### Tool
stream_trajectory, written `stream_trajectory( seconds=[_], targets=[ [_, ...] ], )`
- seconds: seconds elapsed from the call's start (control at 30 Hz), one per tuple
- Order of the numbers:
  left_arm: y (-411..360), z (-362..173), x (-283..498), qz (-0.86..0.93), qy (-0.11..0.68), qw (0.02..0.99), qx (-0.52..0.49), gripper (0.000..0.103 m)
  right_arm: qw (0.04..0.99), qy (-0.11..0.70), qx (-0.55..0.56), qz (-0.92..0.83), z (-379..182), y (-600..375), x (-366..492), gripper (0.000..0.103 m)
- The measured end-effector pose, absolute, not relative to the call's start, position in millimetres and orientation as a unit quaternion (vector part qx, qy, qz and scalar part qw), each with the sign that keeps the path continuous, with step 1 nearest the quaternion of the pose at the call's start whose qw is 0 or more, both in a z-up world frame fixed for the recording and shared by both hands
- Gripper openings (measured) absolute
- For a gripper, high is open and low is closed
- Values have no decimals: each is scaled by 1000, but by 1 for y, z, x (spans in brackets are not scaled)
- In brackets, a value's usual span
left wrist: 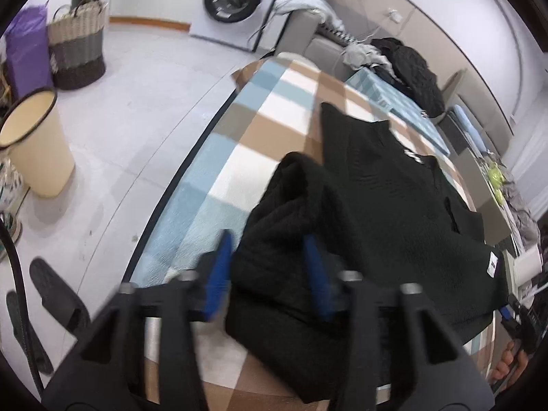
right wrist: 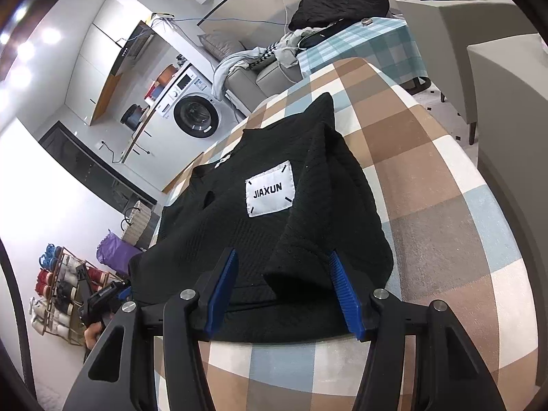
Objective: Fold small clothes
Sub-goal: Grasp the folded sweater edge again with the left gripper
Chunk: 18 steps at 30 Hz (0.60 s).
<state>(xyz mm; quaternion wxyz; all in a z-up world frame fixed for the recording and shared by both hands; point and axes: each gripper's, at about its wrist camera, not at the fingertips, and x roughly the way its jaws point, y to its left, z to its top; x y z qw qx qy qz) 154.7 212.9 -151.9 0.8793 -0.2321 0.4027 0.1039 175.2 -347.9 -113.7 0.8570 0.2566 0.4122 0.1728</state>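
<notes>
A black knit garment (left wrist: 394,205) with a white JIAXUN label (right wrist: 270,191) lies spread on the checked blanket (right wrist: 428,178). In the left wrist view, my left gripper (left wrist: 269,270) has its blue pads (left wrist: 219,274) pressed on a bunched fold at the garment's near corner, which stands raised above the blanket. In the right wrist view, my right gripper (right wrist: 284,294) is open over the garment's other near corner, where a folded-over flap (right wrist: 308,257) lies between the pads (right wrist: 346,294) without being pinched. Each gripper shows small at the edge of the other's view, held by a hand (right wrist: 92,332).
A beige bin (left wrist: 37,144), a woven basket (left wrist: 78,51) and a purple bag (left wrist: 27,51) stand on the white floor left of the blanket. A washing machine (right wrist: 195,113) is at the back. A clothes pile (right wrist: 342,7) sits on a grey sofa (right wrist: 246,75) beyond.
</notes>
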Motion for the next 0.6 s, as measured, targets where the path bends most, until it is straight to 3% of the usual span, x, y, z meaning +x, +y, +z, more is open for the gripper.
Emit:
stream_trajectory(
  seconds=[0.03,0.13,0.5,0.6],
  targets=[
    [210,-149,154,104,396,884,-225,12,857,412,256,173,-114,-348,176,57],
    [203,-136,147,97,381,893,-221,6,858,412,255,172,-115,-347,177,57],
    [203,-124,137,62,368,893,-252,6,852,417,281,150,-129,-358,185,57],
    [200,-132,143,65,390,885,-245,14,854,413,279,151,-130,-359,185,57]
  ],
)
